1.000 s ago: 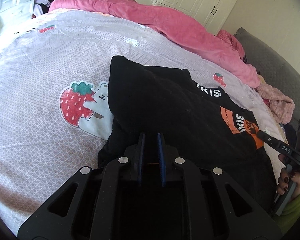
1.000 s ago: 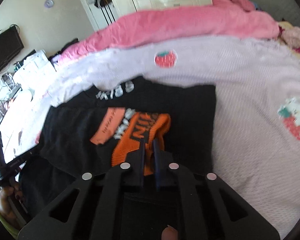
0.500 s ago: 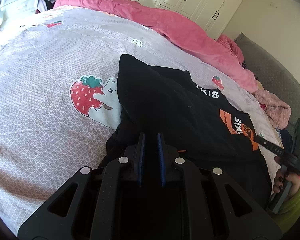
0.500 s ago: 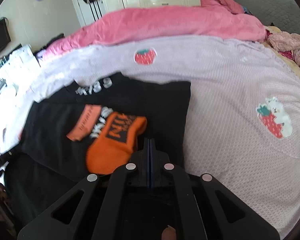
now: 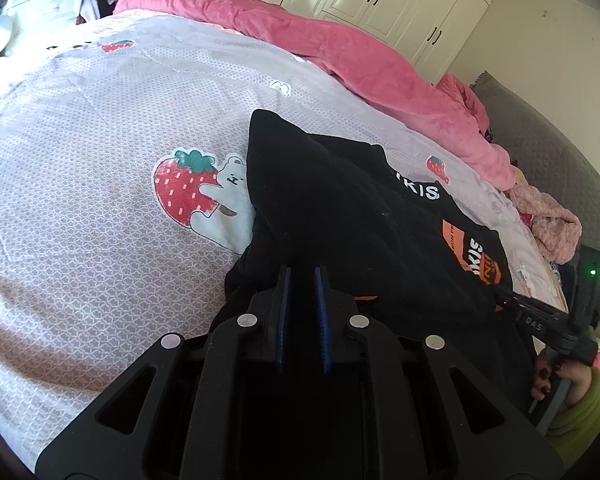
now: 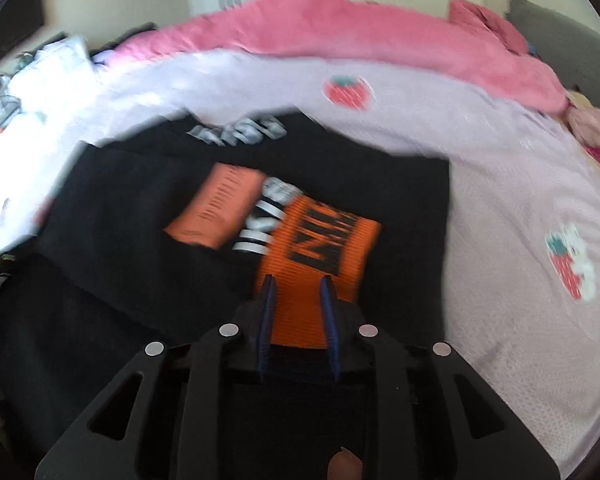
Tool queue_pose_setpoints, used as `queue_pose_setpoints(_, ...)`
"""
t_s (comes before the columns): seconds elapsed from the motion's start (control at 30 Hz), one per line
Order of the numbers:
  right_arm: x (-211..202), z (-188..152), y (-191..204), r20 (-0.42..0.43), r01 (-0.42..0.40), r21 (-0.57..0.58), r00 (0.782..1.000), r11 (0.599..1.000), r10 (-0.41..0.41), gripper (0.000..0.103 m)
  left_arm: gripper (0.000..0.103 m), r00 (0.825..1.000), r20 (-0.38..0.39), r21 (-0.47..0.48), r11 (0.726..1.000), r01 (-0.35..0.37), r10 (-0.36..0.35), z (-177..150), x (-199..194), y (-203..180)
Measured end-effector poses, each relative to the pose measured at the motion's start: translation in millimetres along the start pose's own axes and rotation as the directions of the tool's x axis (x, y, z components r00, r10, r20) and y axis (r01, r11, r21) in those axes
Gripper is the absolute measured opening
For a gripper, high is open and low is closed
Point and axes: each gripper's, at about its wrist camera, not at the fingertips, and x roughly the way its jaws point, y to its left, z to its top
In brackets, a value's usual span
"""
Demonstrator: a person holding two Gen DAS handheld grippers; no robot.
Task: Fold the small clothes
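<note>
- The black shirt lies on the bed, partly folded, its orange print facing up.
- It looks light, soft and limp; I judge hems and corners the best places to pinch.
- Left gripper: fingers slightly apart over black cloth; whether they hold any I cannot tell.
- Right gripper: fingers spread, holding nothing, over the orange print.
- A pink quilt lies beyond.
</note>
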Motion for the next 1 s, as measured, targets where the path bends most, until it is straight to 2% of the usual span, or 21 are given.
queue_pose_setpoints(0.27, -7.7, 0.4, -9.8, 0.011, -0.048, 0.06, 0.999, 0.997, 0.047, 0.024, 0.007, 1.0, 0.002, 0.003, 1.0, -0.008, 0.008, -0.3, -4.2, 1.0)
queue_pose_setpoints(0.3, -9.7, 1.0, -9.7, 0.015, -0.05, 0.061, 0.999, 0.997, 0.049, 0.026, 0.009, 1.0, 0.002, 0.002, 1.0, -0.009, 0.009, -0.3, -5.1, 1.0)
queue_pose_setpoints(0.37, -14.6, 1.9, -8.8, 0.029, -0.051, 0.061, 0.998, 0.997, 0.049, 0.037, 0.01, 1.0, 0.004, 0.003, 1.0, -0.017, 0.017, -0.4, -7.2, 0.9)
queue_pose_setpoints(0.5, -24.2, 2.2, -7.2, 0.05, -0.065, 0.059, 0.997, 0.996, 0.062, 0.039, 0.017, 1.0, 0.016, 0.01, 1.0, -0.02, 0.02, 0.5, -15.0, -2.3)
queue_pose_setpoints(0.63, -29.0, 3.3, -4.0, 0.063, -0.081, 0.062, 0.995, 0.995, 0.077, 0.051, 0.023, 0.999, 0.032, 0.028, 0.999, -0.028, 0.028, 1.4, -23.5, -7.9)
queue_pose_setpoints(0.73, -32.9, 3.3, -1.2, 0.069, -0.092, 0.059, 0.994, 0.994, 0.088, 0.056, 0.028, 0.999, 0.041, 0.032, 0.999, -0.027, 0.025, 1.9, -28.9, -10.2)
queue_pose_setpoints(0.77, -34.7, 3.4, -0.2, 0.072, -0.094, 0.059, 0.993, 0.994, 0.09, 0.061, 0.032, 0.999, 0.043, 0.032, 0.999, -0.026, 0.025, 1.9, -30.6, -10.6)
queue_pose_setpoints(0.9, -40.7, 4.4, 2.8, 0.087, -0.11, 0.058, 0.991, 0.992, 0.104, 0.065, 0.045, 0.998, 0.053, 0.032, 0.999, -0.03, 0.028, 3.0, -37.1, -11.2)
queue_pose_setpoints(0.93, -42.6, 4.7, 3.2, 0.092, -0.112, 0.058, 0.99, 0.992, 0.106, 0.069, 0.048, 0.998, 0.057, 0.032, 0.999, -0.031, 0.029, 3.3, -39.2, -11.4)
queue_pose_setpoints(1.0, -45.8, 5.5, 3.7, 0.101, -0.12, 0.062, 0.988, 0.991, 0.113, 0.073, 0.064, 0.997, 0.063, 0.033, 0.999, -0.036, 0.034, 3.8, -42.3, -12.2)
